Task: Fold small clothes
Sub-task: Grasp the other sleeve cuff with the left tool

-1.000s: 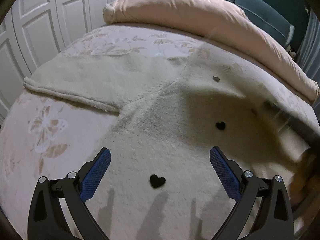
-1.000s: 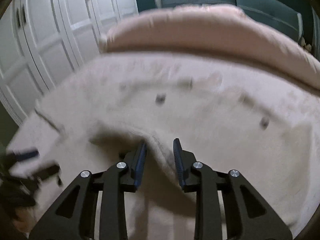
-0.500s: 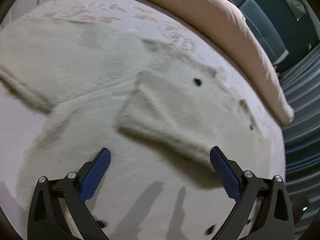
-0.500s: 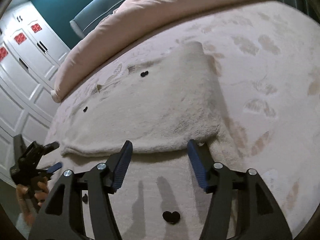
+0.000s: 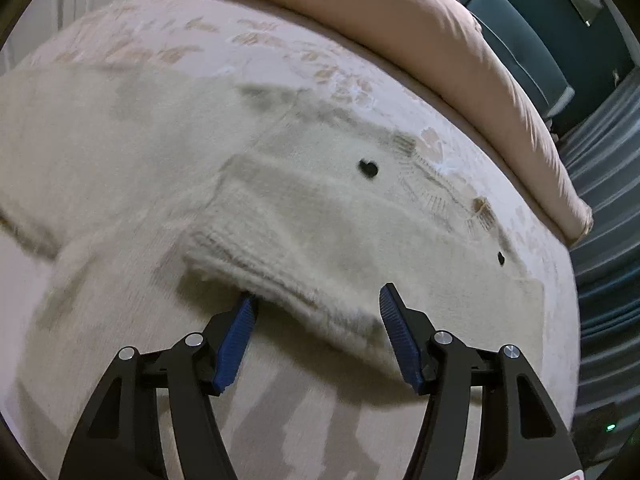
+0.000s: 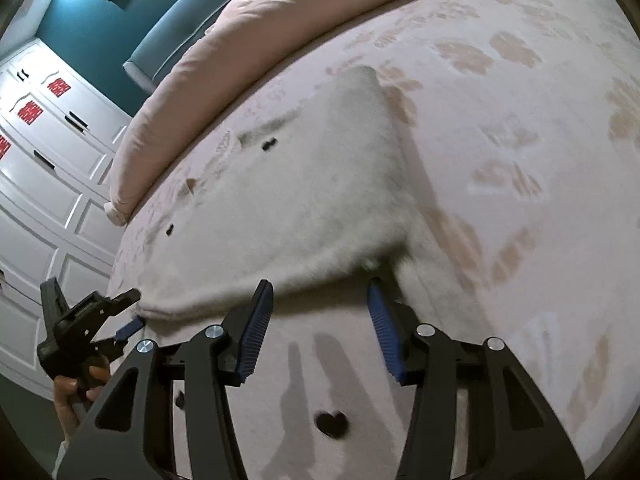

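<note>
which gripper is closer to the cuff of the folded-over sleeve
Left. The left gripper is right at the sleeve cuff, one finger tucked under its edge. The right gripper sits at the sleeve's other end, near the sweater's folded side.

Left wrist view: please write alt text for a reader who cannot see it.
The open left gripper reaches the ribbed cuff of a folded sleeve on a fluffy cream sweater with small black hearts, spread on a floral bedspread. A pink duvet lies behind.
</note>
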